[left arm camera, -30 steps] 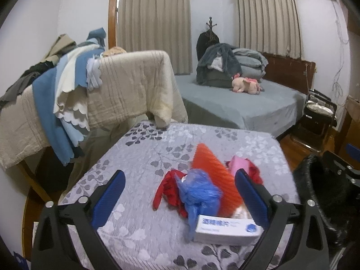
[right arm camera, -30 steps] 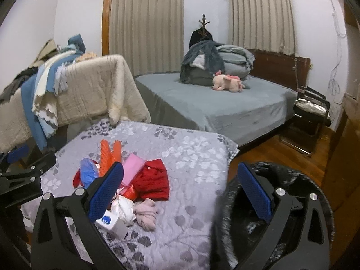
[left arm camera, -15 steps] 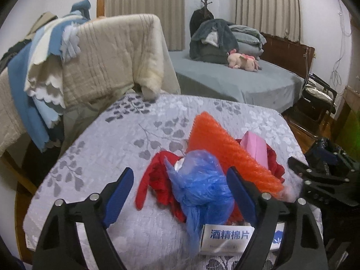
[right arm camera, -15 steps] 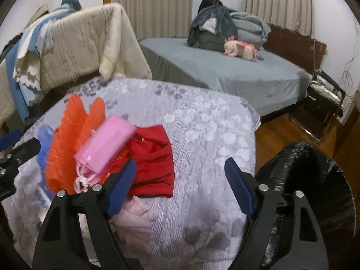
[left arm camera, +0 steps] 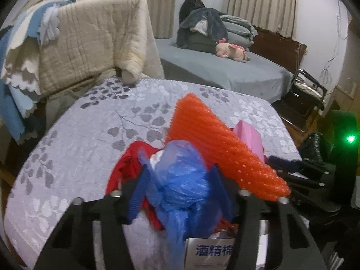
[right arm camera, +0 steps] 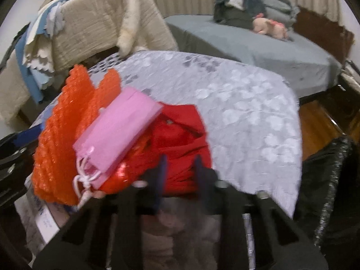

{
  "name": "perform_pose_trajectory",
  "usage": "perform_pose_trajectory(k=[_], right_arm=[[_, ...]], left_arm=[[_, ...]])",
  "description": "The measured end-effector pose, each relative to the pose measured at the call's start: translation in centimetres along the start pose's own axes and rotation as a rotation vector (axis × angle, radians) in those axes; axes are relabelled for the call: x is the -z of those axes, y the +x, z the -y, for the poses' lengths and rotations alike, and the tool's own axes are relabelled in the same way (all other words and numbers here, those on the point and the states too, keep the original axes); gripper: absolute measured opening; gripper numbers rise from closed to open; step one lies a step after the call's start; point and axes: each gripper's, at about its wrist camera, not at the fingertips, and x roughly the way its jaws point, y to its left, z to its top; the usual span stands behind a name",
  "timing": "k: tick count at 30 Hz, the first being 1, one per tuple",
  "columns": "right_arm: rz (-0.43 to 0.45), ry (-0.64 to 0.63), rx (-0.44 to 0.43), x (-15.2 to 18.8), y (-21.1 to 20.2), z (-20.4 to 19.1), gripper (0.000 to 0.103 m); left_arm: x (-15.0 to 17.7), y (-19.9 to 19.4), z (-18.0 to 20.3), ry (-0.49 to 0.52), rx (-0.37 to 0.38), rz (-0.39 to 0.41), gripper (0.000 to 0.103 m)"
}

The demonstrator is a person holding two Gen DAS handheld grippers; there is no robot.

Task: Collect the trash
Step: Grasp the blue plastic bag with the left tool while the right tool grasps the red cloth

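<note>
A trash pile lies on the grey leaf-patterned table cover (left arm camera: pixel 78 157). My left gripper (left arm camera: pixel 180 191) has its blue pads on both sides of a crumpled blue plastic bag (left arm camera: pixel 177 171), and its jaws are closing on it. Behind the bag are an orange bubble sheet (left arm camera: pixel 213 139), a pink pouch (left arm camera: pixel 249 139) and a red cloth (left arm camera: pixel 128 164). A white box with printed characters (left arm camera: pixel 209 252) sits under the gripper. My right gripper (right arm camera: pixel 179 171) is shut on the near edge of a red cloth (right arm camera: pixel 177 139), beside the pink pouch (right arm camera: pixel 119 130) and the orange sheet (right arm camera: pixel 67 135).
A black trash bag (right arm camera: pixel 326 180) gapes at the table's right edge. A chair draped with beige and blue blankets (left arm camera: pixel 85 45) stands behind the table on the left. A grey bed (left arm camera: pixel 225 72) lies beyond, and a folding chair (left arm camera: pixel 308 90) stands right of it.
Both grippers came down and in toward the pile. The left jaws narrowed around the blue bag. The right jaws went from wide open to shut on the red cloth.
</note>
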Motion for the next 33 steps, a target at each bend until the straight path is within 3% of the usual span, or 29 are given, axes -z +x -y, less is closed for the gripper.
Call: perform_pose_trajectory(k=[2,4,12,15,16,17,18,20,22,24,26,27,28,29,33], right_arm=[[0.011,-0.013,-0.011,0.0,-0.5,-0.4,0.002],[0.031,-0.017,-0.012,-0.2,-1.2,-0.7,0.001],[0.089,-0.003,0.000,-1.3,-3.3,0.1,0.002],[0.057,-0.002,0.009,-1.1,-2.3,0.3,0.023],[0.047,0.003,0.013,-1.0,-1.9,0.3,0.041],[0.037,0.007,0.015,-0.8,-1.6,0.4,0.050],[0.030,0.008,0.017,-0.6,-1.2,0.4,0.050],[0.016,0.009,0.024,-0.4,-0.6,0.4,0.062],[0.004,0.018,0.035,-0.3,0.1,0.6,0.066],[-0.027,0.037,0.011,-0.4,1.0,0.9,0.066],[-0.061,0.055,-0.049,-0.5,1.7,0.9,0.045],[-0.060,0.052,-0.062,-0.5,1.8,0.9,0.041],[-0.053,0.044,-0.068,-0.5,1.7,0.7,0.023],[-0.054,0.024,-0.100,-0.6,1.6,0.4,0.014],[-0.005,-0.013,-0.081,-1.0,-0.1,-0.3,0.013]], left_arm=[[0.1,0.0,0.2,0.003,0.009,-0.005,0.040],[0.1,-0.2,0.4,0.009,0.009,0.002,0.031],[-0.4,-2.1,0.1,0.000,-0.010,0.053,0.026],[-0.4,-2.1,0.0,0.008,-0.022,0.059,0.026],[-0.3,-2.0,0.0,0.009,-0.024,0.057,0.026],[-0.2,-1.8,-0.1,0.007,-0.024,0.050,0.026],[-0.1,-1.6,-0.2,0.003,-0.023,0.047,0.026],[0.0,-1.4,-0.3,0.001,-0.026,0.042,0.026],[0.1,-1.1,-0.3,0.004,-0.024,0.038,0.026],[0.0,-0.9,-0.4,0.007,-0.023,0.037,0.026],[-0.1,-0.8,-0.4,0.006,-0.021,0.037,0.026],[-0.1,-0.8,-0.4,0.004,-0.020,0.037,0.026],[-0.1,-0.8,-0.5,0.003,-0.020,0.037,0.026],[-0.1,-0.8,-0.5,0.004,-0.020,0.037,0.026],[-0.5,-1.2,-0.6,-0.001,-0.023,0.045,0.026]])
